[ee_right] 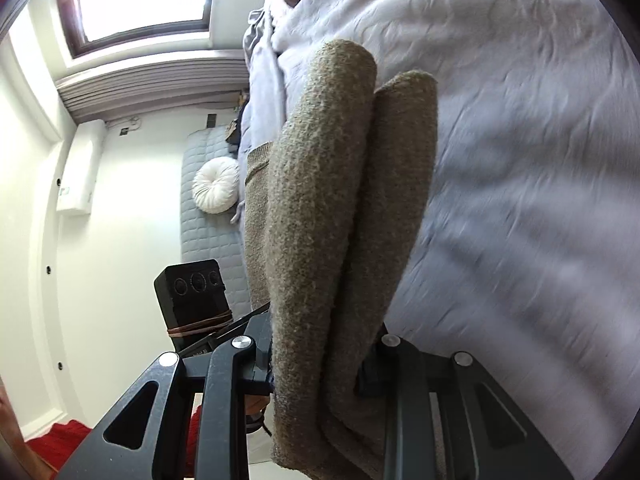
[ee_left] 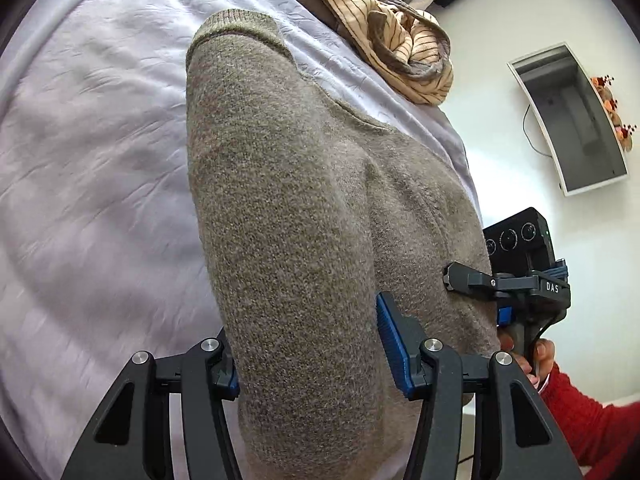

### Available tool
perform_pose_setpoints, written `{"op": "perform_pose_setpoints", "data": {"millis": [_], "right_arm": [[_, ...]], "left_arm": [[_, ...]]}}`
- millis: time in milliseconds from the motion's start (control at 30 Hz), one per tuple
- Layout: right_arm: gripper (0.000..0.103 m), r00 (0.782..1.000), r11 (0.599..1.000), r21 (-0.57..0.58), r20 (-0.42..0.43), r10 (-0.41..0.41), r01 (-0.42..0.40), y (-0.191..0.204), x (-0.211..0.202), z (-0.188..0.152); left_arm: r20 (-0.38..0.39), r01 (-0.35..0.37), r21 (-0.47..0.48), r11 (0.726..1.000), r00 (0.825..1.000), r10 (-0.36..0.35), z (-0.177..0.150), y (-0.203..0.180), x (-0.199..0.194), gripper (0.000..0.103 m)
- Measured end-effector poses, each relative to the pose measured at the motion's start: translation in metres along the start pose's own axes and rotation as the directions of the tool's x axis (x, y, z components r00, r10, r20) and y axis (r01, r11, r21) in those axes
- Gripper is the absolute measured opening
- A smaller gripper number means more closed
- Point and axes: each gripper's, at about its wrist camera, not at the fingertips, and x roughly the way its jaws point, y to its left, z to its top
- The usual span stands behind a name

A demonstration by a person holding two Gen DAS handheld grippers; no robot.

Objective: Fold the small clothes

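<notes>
- Fingers of the left gripper (ee_left: 316,344) pinch a thick fold of the brown knit sweater (ee_left: 288,208), blue pads (ee_left: 394,344) pressed against both sides of the wool.
- Fingers of the right gripper (ee_right: 320,376) likewise clamp a doubled fold of the same sweater (ee_right: 320,220), the cloth bunched between them.
- Both grippers point downward toward the bed (ee_left: 88,152), side by side; the right one (ee_left: 516,280) shows in the left view at the sweater's far edge, held by a hand (ee_left: 532,356) in a red sleeve (ee_left: 592,420).
- Sweater hangs lifted from the fingers, its far end reaching toward the pale lilac bedsheet.
- Striped garment (ee_left: 400,36) lies crumpled at the bed's edge, well apart.
</notes>
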Motion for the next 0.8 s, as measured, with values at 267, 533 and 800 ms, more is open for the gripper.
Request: {"op": "perform_pose_setpoints", "data": {"millis": [267,533,800], "right_arm": [[0.03,0.998,1.0,0.01,-0.064,0.007,-0.006,0.005,0.057,-0.081],[0.039,0.899,0.912,-0.067,-0.155,-0.41,0.404,-0.006,0.108,-0.104],[0.028,0.707,0.694,-0.185,0.01,-0.707,0.696,0.038,0.08,-0.111]], "left_arm": [[-0.054,-0.095,-0.061,0.994,0.994,0.092,-0.087,0.038,-0.046,0.056],[-0.15,-0.312,-0.139,0.94,0.945,0.292,-0.157,0.094,-0.048,0.058],[-0.057,-0.441,-0.103,0.892,0.898,0.437,-0.153,0.091,-0.083,0.071]]}}
